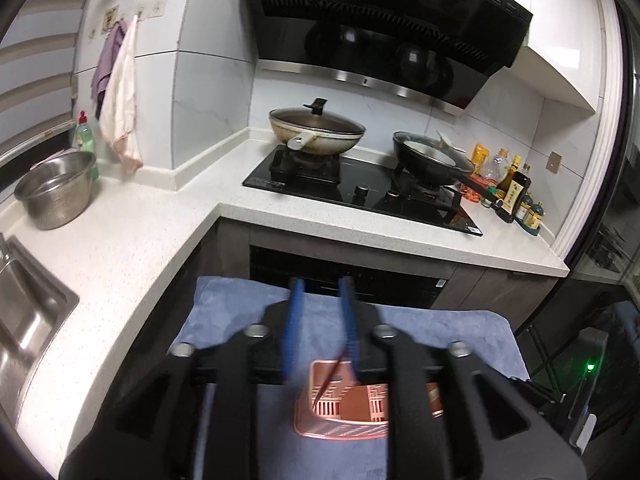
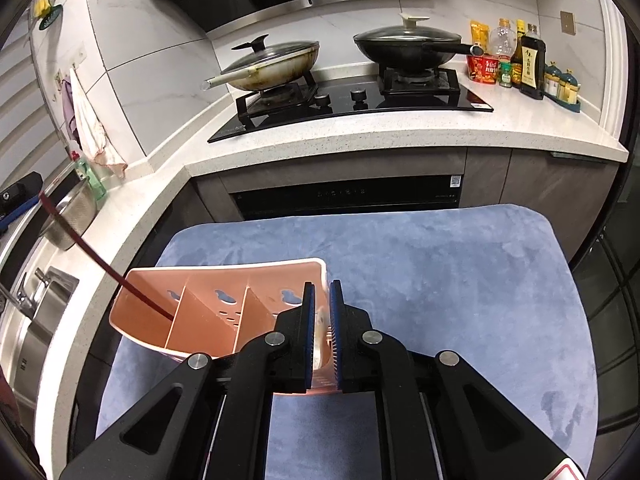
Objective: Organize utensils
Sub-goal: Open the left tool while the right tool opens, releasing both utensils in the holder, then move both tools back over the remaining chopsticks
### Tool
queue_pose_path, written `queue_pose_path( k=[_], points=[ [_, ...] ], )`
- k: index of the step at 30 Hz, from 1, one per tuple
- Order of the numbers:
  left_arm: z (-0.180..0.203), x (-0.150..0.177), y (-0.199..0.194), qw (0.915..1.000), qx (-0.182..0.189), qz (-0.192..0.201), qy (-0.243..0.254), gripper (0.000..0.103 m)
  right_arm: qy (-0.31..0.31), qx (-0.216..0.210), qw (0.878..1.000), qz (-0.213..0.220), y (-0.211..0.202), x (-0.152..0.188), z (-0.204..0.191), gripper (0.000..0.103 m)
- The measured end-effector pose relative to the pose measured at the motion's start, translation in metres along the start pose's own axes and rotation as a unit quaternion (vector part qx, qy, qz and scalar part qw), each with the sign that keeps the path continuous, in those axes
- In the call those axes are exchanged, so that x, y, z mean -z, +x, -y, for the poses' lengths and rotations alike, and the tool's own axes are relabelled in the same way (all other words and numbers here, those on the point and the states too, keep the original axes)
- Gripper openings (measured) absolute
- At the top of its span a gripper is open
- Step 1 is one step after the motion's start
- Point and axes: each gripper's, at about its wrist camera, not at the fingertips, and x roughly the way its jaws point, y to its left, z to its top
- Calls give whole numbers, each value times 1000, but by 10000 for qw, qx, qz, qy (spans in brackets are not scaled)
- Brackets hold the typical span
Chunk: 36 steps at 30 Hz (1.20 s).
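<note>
Chopstick (image 2: 104, 268) angled into end compartment of pink caddy (image 2: 208, 312), left gripper (image 1: 322, 300) jaws spread, released. Right gripper (image 2: 320, 304) jaws pinching caddy wall. Further utensils: none visible.

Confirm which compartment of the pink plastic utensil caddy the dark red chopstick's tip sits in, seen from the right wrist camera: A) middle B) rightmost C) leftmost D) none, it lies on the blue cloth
C: the dark red chopstick slants down into the leftmost compartment of the pink plastic utensil caddy.

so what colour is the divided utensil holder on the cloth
Pink utensil holder, clearest in the right wrist view.
</note>
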Motion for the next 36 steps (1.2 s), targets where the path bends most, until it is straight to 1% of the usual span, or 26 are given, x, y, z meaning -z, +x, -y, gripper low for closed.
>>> queue_pose_path(
  k=[2, 7, 8, 9, 11, 13, 14, 16, 18, 20, 22, 23, 26, 27, 30, 33, 36],
  points=[
    [-3, 0, -7, 10000, -36, 54, -37, 36, -40, 4, 10000, 65, -8, 2, -2, 9],
    [-11, 5, -36, 9998, -60, 163, -124, 46, -134, -54, 9995, 263, -45, 8, -4, 14],
    [-13, 8, -44, 9997, -80, 182, -117, 49, -119, -93, 9994, 301, -55, 11, -3, 18],
    [-15, 12, -53, 9997, -93, 187, -109, 49, -109, -126, 9993, 327, -64, 14, -2, 22],
    [-18, 21, -67, 9998, -82, 164, -122, 51, -112, -172, 9991, 381, -86, 27, 0, 26],
    [-24, 35, -82, 9998, -93, 93, -132, 52, -138, -183, 9990, 388, -102, 38, 0, 28],
    [-25, 40, -87, 9998, -109, 57, -130, 53, -174, -181, 9990, 367, -112, 50, 0, 29],
    [-30, 59, -101, 9998, -146, -50, -123, 55, -236, -159, 9991, 326, -127, 69, -1, 31],
    [-35, 81, -114, 9996, -183, -176, -121, 56, -351, -101, 9991, 234, -143, 97, -2, 35],
    [-38, 103, -125, 9993, -173, -312, -113, 56, -413, 25, 9990, 165, -155, 124, -2, 35],
    [-41, 126, -134, 9986, -246, -449, -93, 56, -424, 92, 9990, 80, -164, 148, -1, 35],
    [-43, 139, -139, 9982, -253, -528, -111, 56, -402, 155, 9991, -5, -169, 167, 0, 36],
    [-45, 172, -147, 9963, -173, -823, -172, 56, -403, 306, 9986, -161, -175, 202, 3, 36],
    [-45, 184, -149, 9957, -230, -892, -117, 56, -425, 358, 9982, -215, -176, 214, 3, 36],
    [-45, 214, -153, 9932, -334, -1113, 28, 56, -453, 462, 9972, -381, -177, 243, 3, 36],
    [-45, 243, -157, 9900, -225, -1393, -41, 56, -301, 442, 9972, -531, -178, 265, 5, 36],
    [-40, 269, -158, 9864, -201, -1633, 45, 56, -211, 439, 9964, -693, -177, 286, 6, 36]
  ],
)
